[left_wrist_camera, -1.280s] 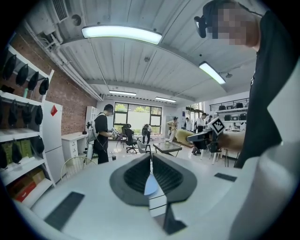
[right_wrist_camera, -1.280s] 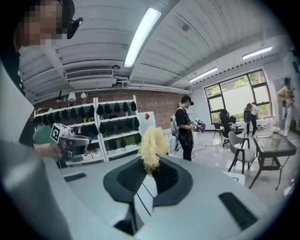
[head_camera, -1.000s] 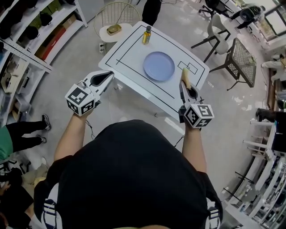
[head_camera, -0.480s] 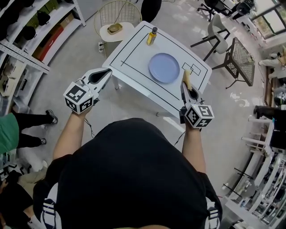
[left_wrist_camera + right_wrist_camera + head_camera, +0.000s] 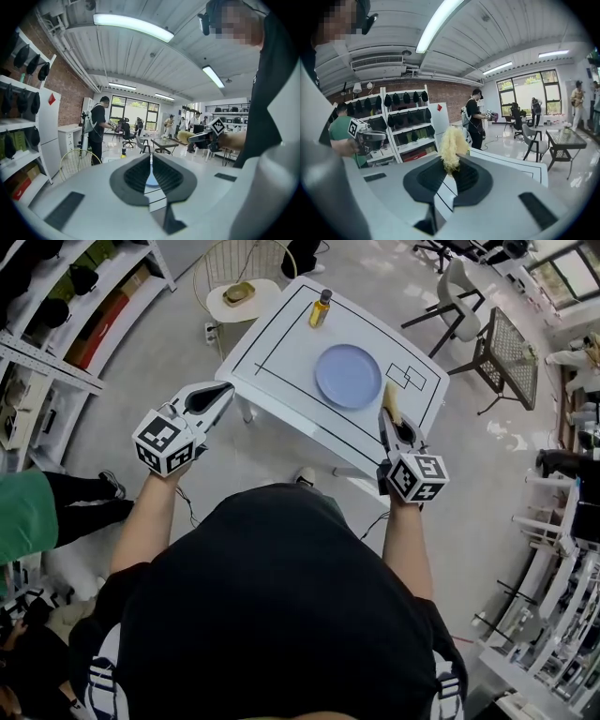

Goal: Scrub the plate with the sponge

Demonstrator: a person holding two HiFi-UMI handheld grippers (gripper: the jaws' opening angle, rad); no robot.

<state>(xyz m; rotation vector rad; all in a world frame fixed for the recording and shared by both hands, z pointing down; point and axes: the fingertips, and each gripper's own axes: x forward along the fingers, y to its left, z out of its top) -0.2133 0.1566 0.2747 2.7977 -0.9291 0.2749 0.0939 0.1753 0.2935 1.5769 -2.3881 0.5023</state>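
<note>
Facing the white table (image 5: 272, 362) from its near side, I am holding both tools short of the tabletop, so no scrubbing is happening yet. The lilac plate (image 5: 348, 376) is lying flat at about the middle of the table, inside the black outline, with bare surface all round it.

The left tongs (image 5: 228, 389) are hovering off the near left edge. Their jaws are pressed together at the tips with nothing between them, and the plate is showing through the slit lower down. The right tongs (image 5: 387, 414) are pointing at the near right edge and pinching the yellow sponge (image 5: 451, 145), which is sticking out beyond the tips as a frayed tuft. It is not touching the plate.

I am judging the step in hand to be the approach. To do it well I am planning to bring the sponge in low over the near right rim, lay its free end flat on the plate and keep the pinch firm. The plate looks light and may skate on the smooth top, so I am thinking of bracing its left rim with the left tongs. I am also steering clear of the small bottle (image 5: 320, 310) at the far edge.
</note>
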